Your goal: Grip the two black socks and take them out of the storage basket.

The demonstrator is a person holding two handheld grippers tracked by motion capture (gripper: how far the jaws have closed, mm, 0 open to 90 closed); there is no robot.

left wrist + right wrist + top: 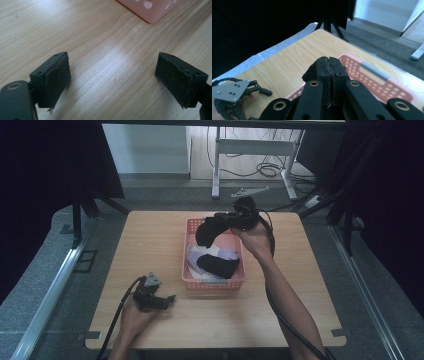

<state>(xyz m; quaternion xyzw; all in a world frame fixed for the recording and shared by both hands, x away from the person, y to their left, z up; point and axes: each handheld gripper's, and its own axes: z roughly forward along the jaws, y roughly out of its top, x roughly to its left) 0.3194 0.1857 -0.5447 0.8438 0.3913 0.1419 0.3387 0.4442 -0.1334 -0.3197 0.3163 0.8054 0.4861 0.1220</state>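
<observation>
A pink perforated basket (189, 281) sits mid-table and holds a black garment (218, 265) on white and lavender pieces (227, 254). Above its far end, my right gripper (218, 221) is shut on a black cloth (206, 232) that hangs down over the basket. In the right gripper view the jaws (330, 62) are pressed together, with the black cloth (310, 72) bulging at their left over the basket rim (375, 75). My left gripper (169, 299) rests low at the table's front left, open. Between its wide-apart jaws (112, 77) there is only bare wood.
The wooden table (150, 240) has free surface left and right of the basket. A basket corner (150, 11) lies just ahead of the left gripper. Black curtains flank the table; a white desk frame (250, 150) and cables stand on the floor beyond.
</observation>
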